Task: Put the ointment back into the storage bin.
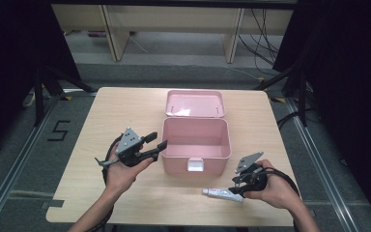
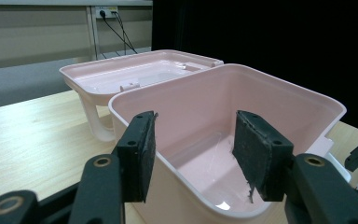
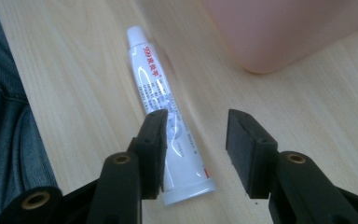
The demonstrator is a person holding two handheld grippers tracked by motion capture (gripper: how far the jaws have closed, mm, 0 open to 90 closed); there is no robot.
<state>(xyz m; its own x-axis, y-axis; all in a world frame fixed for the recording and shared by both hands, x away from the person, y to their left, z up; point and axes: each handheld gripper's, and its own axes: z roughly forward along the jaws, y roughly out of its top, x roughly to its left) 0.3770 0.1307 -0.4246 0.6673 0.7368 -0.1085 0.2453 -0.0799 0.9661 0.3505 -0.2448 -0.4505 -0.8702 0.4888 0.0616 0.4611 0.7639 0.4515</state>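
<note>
Dark curtains flank a pale wooden worktop (image 1: 125, 106) that stands on a grey floor, with light-coloured furniture legs and loose cables beyond its far edge. Near the middle of the worktop sits a pink box (image 1: 195, 145), open and bare inside, its hinged lid (image 1: 195, 103) folded back flat behind it with the inner face up. A white latch tab (image 1: 195, 165) sits on the front wall of the box.

On the left, the left tongs (image 1: 156, 140) hang above the worktop just beside the box's left wall, pointing toward it. In the left gripper view the two black jaws stand wide apart with the box's near rim (image 2: 168, 156) behind and between them; the pads touch nothing.

On the right, the right tongs (image 1: 235, 187) point down at a white tube (image 1: 222, 194) that lies flat on the worktop in front of the box's right front corner, near the front edge. In the right gripper view the tube (image 3: 165, 107), printed with red lettering, lies with its cap away from the tongs and its crimped end near them. The jaws are spread wide; one jaw hangs over the tube's body, the other over bare wood beside it. Neither pad presses on it.
</note>
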